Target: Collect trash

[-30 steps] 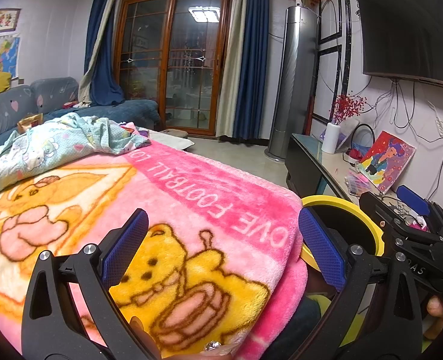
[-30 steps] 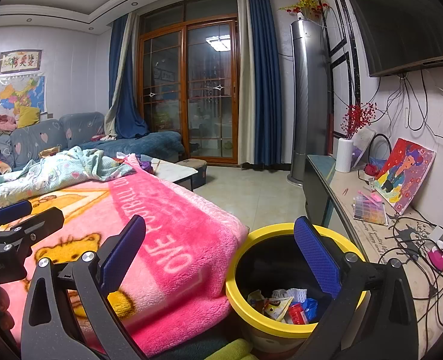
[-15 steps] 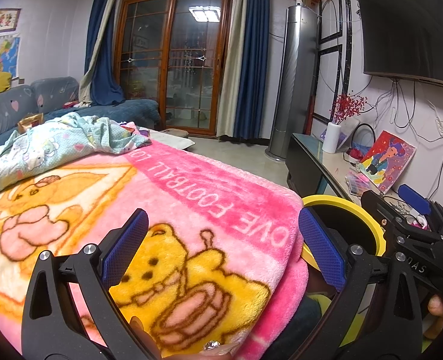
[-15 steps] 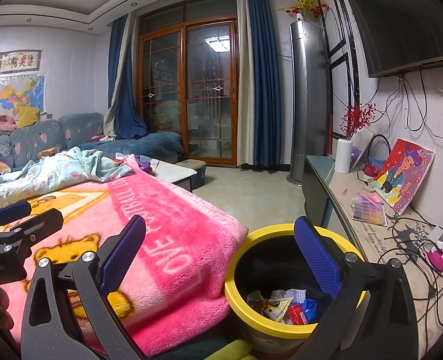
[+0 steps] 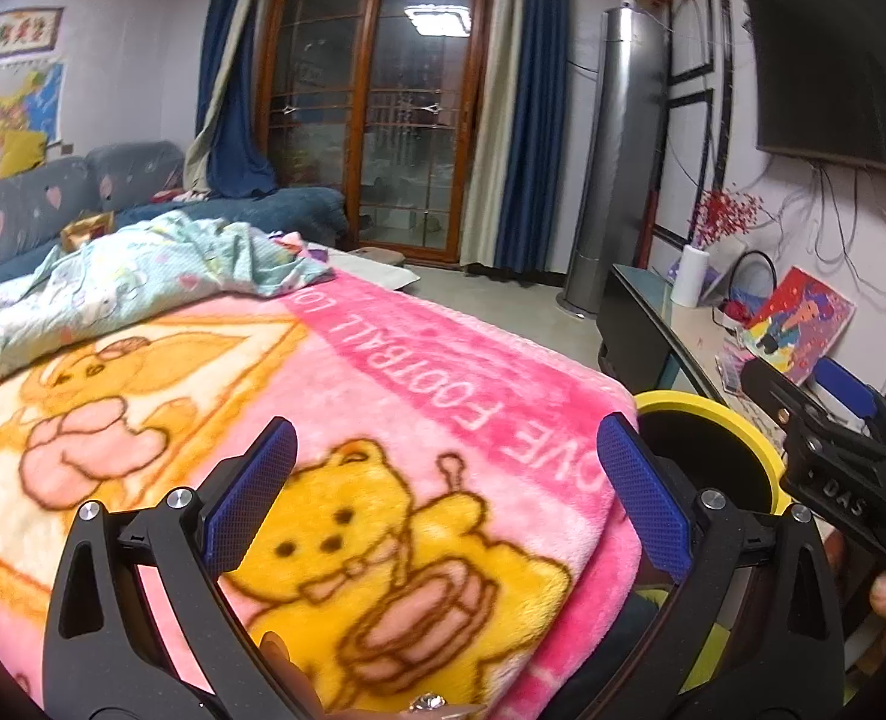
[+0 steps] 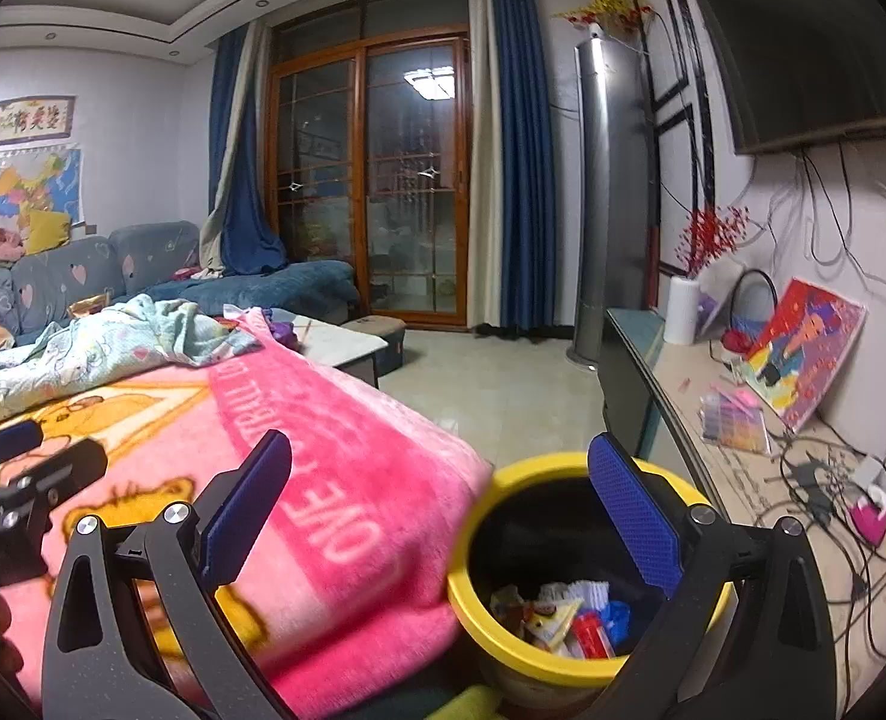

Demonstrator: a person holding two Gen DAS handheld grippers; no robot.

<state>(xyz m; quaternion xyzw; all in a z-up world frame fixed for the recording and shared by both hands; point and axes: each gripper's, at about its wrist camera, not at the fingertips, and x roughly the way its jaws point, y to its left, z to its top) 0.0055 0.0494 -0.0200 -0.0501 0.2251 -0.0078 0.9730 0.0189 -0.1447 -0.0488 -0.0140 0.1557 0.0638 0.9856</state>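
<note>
Down in the yellow bin [image 6: 586, 657] off the pink blanket's [image 6: 347, 480] corner lie light, crinkly wrappers [image 6: 562, 615], best pinched by a loose edge, while right tool [image 6: 440, 507] and left tool [image 5: 445, 492] both gape empty.

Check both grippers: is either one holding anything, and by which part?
Nothing is held. The left gripper gapes over the pink blanket; the right gripper gapes near the yellow bin.

The left gripper [image 5: 445, 492] and right gripper [image 6: 440, 504] are held side by side, jaws spread wide and empty.
</note>
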